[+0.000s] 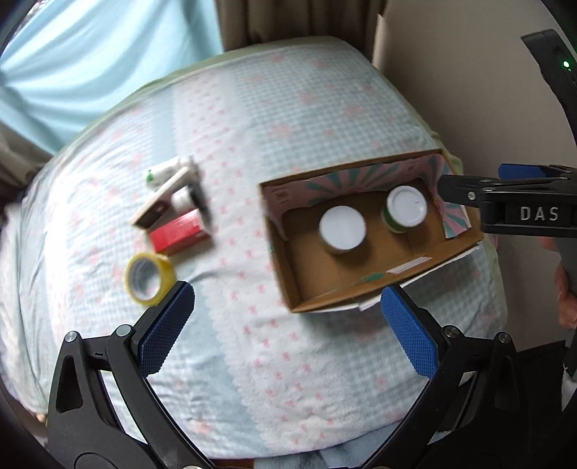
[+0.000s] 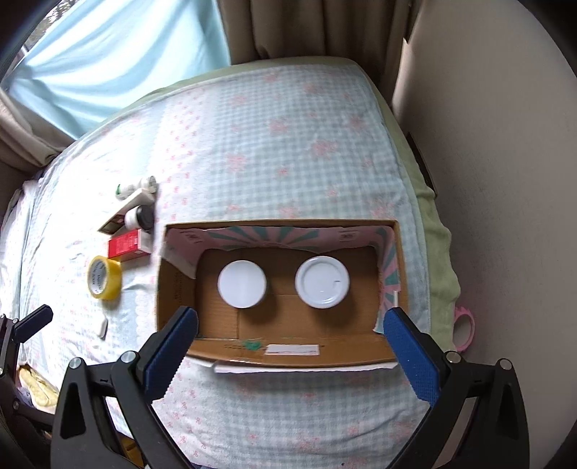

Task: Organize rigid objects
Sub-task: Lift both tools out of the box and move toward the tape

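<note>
An open cardboard box (image 1: 285,267) (image 2: 173,281) lies on the bed and holds two upright white-lidded jars (image 1: 342,226) (image 1: 406,207) (image 2: 242,283) (image 2: 321,282). Left of it lie a yellow tape roll (image 1: 148,277) (image 2: 104,278), a red box (image 1: 180,231) (image 2: 126,245), a flat white-and-brown box (image 1: 164,196) (image 2: 126,209) and small bottles (image 1: 169,169) (image 2: 139,185). My left gripper (image 1: 285,317) is open and empty above the bedspread, near the box's front-left corner. My right gripper (image 2: 290,342) is open and empty over the box's near wall; it also shows in the left wrist view (image 1: 468,191).
The bed has a checked blue-and-pink cover (image 1: 252,126) (image 2: 288,137). Curtains (image 2: 288,29) hang behind it and a wall (image 2: 487,180) runs along its right side. A pink tape roll (image 2: 463,330) sits at the bed's right edge. A small white piece (image 2: 102,328) lies near the yellow tape.
</note>
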Demonstrator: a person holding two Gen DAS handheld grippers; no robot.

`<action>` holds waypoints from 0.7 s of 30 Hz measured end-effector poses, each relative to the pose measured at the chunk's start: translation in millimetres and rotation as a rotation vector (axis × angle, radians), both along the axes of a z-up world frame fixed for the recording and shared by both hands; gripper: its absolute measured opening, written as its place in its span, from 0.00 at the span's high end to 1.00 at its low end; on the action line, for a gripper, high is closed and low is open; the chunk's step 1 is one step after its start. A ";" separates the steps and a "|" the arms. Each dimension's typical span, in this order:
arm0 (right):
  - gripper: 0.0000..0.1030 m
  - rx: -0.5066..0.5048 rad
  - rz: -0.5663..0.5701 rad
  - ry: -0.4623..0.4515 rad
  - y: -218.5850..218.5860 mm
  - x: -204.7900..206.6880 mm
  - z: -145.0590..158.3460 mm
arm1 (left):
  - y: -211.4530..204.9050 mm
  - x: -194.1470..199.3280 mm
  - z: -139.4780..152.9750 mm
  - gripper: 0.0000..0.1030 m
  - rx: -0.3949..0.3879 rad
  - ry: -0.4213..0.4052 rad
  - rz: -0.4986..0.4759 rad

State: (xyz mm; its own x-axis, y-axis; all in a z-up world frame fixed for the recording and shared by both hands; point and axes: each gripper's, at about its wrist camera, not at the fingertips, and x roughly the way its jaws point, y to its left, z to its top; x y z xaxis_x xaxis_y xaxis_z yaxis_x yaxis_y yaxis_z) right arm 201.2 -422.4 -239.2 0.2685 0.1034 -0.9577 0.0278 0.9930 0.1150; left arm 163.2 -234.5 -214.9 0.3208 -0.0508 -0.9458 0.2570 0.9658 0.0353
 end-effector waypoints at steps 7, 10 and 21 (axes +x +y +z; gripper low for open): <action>0.00 0.039 0.052 -0.047 46.6 -5.8 29.2 | 57.2 -18.7 18.5 0.00 0.042 -0.054 0.043; 0.00 0.050 0.072 -0.064 69.8 -5.3 40.4 | 87.5 -19.7 17.9 0.00 0.027 -0.042 0.079; 0.00 0.105 0.181 -0.077 170.3 35.7 43.5 | 188.7 -12.4 -21.0 0.00 0.024 -0.010 0.224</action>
State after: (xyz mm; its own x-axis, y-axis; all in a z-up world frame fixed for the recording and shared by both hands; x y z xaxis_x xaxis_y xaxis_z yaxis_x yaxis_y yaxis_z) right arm 236.8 -252.1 -195.7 0.3084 0.2544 -0.9166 -0.1626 0.9635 0.2128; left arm 150.8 -45.8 -235.9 0.3308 0.0454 -0.9426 0.0356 0.9975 0.0605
